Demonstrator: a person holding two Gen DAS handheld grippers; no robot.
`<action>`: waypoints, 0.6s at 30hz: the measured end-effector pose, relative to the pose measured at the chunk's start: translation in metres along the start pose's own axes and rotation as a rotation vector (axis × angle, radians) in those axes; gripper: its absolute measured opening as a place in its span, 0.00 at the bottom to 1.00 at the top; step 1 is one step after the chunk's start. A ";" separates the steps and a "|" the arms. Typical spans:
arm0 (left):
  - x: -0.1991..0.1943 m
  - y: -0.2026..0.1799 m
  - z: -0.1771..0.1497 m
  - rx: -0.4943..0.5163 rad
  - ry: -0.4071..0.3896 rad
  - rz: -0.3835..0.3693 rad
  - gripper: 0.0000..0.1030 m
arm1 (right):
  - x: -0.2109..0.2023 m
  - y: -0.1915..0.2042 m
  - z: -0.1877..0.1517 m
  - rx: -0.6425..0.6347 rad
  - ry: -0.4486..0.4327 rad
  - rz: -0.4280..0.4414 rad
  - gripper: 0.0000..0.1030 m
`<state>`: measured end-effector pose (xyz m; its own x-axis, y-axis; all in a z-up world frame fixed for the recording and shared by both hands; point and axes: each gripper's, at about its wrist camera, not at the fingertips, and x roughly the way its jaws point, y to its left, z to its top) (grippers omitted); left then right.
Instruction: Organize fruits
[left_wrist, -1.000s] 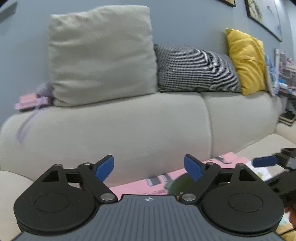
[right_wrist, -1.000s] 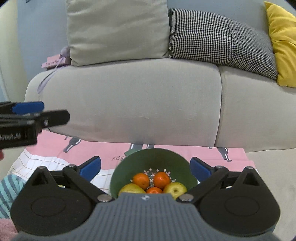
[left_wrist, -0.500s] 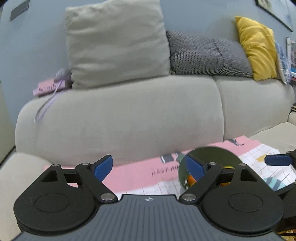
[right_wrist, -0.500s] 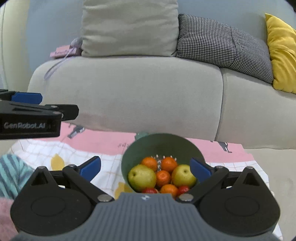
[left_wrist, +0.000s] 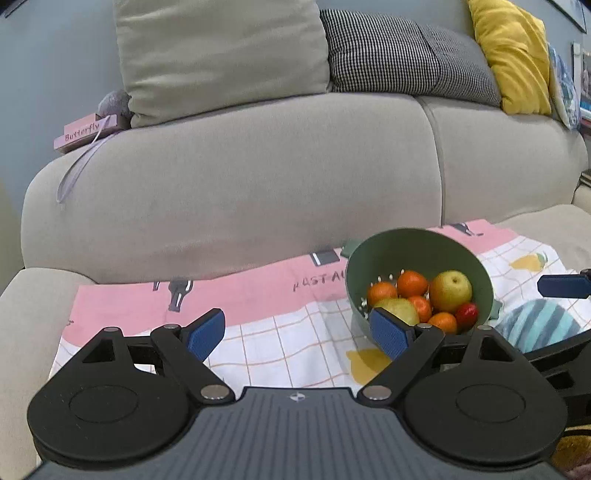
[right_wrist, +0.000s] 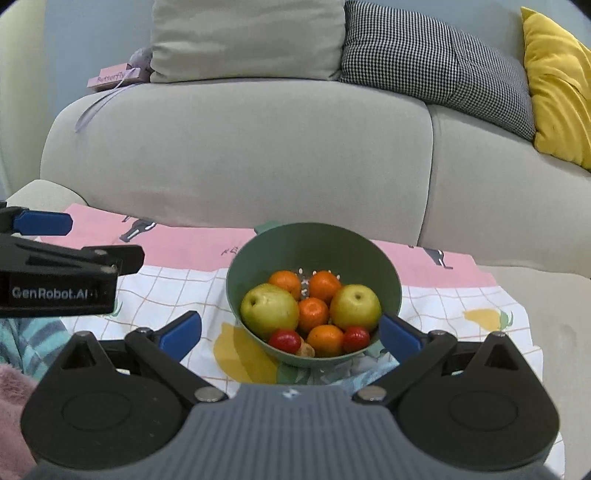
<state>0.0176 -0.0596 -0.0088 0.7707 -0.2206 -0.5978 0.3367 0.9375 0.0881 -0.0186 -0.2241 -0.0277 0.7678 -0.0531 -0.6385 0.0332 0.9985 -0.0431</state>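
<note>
My right tool (right_wrist: 290, 332) hangs spread wide and empty, its blue pads flanking the near rim of the green bowl (right_wrist: 391, 284) without touching it. The bowl sits on a pink-and-white cloth (right_wrist: 184, 247) laid over the sofa (right_wrist: 258, 147) seat. Inside it lie two yellow-green pears (right_wrist: 269, 309), one left and one right, with several oranges (right_wrist: 313, 313) between and behind them and two small red fruits (right_wrist: 284, 340) at the front edge. My left tool (left_wrist: 297, 332) is likewise released and holds nothing; it hovers over the cloth to the left of the bowl (left_wrist: 388, 254), its right pad crossing in front of the bowl's near rim in that view. From the right wrist view the left tool (right_wrist: 40, 223) juts in at the left edge, well apart from the bowl. A striped teal cloth (left_wrist: 535, 325) lies just right of the bowl. On the sofa back rest a beige cushion (right_wrist: 247, 37), a checked cushion (right_wrist: 424, 59) and a yellow cushion (right_wrist: 557, 81), and a pink book (left_wrist: 86, 131) marked "Butterfly" sits at the left end.
</note>
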 end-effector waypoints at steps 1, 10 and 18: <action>0.001 0.001 -0.001 -0.001 0.008 0.002 1.00 | 0.001 0.000 -0.001 0.000 0.004 -0.001 0.96; 0.006 0.001 -0.003 0.005 0.048 0.014 1.00 | 0.006 -0.001 -0.001 0.006 0.019 0.000 0.96; 0.007 0.006 -0.004 -0.004 0.056 0.018 1.00 | 0.010 0.003 -0.001 -0.003 0.028 0.009 0.96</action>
<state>0.0231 -0.0548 -0.0157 0.7454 -0.1881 -0.6395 0.3205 0.9423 0.0964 -0.0117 -0.2219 -0.0346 0.7499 -0.0448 -0.6600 0.0246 0.9989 -0.0399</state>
